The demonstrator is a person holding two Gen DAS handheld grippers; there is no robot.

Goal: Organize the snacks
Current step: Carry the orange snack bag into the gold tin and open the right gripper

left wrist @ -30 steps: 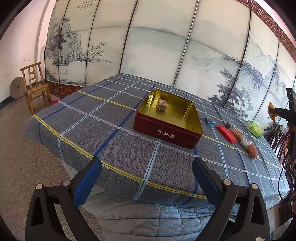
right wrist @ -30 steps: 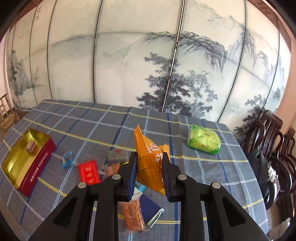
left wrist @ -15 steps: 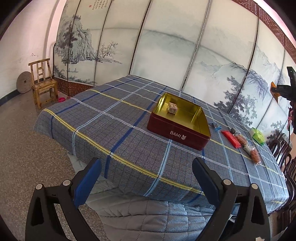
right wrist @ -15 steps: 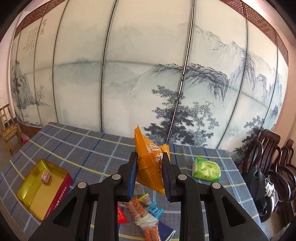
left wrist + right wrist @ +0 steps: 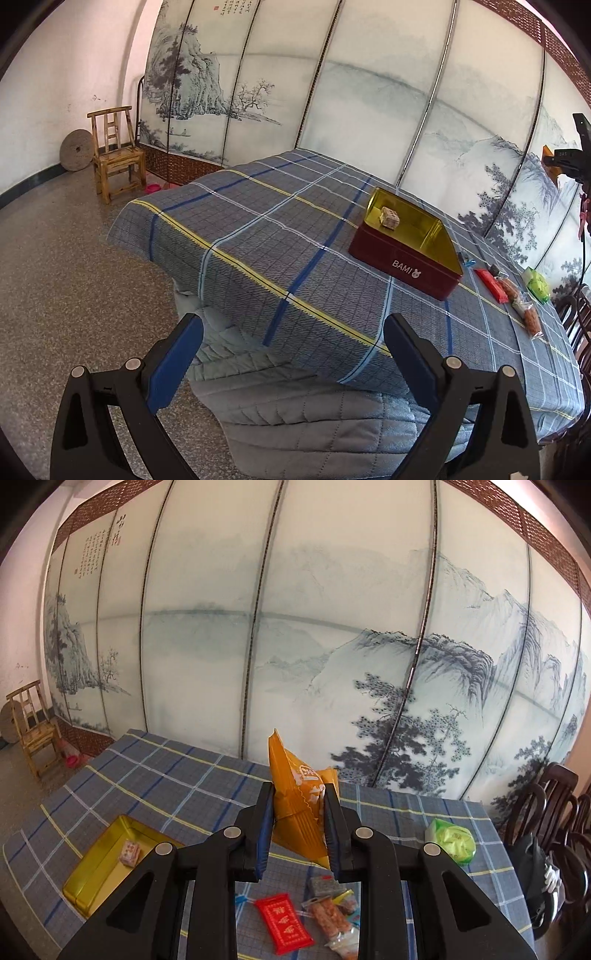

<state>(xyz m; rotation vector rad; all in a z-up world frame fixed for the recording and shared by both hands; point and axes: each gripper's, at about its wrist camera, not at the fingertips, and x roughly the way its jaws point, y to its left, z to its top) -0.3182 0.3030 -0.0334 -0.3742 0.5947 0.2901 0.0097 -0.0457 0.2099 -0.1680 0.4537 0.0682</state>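
Right gripper (image 5: 298, 827) is clamped on an orange snack bag (image 5: 295, 805), holding it up in the air above the table (image 5: 177, 786), with the bag sticking up past the fingertips. Below it on the checked cloth there's a red packet (image 5: 286, 923), a clear pack of orange-brown snacks (image 5: 330, 919) just beside it, and a small grey packet (image 5: 325, 886) right behind those. Further right sits a green bag (image 5: 452, 840), well apart from the rest. Off to the left is the tin (image 5: 103, 856), gold inside, with one small wrapped snack (image 5: 130, 852) in it.

Left gripper (image 5: 293, 354) is spread wide with nothing in it, hovering off the table's near edge over the floor. Way back by the wall there's a wooden chair (image 5: 116, 153).
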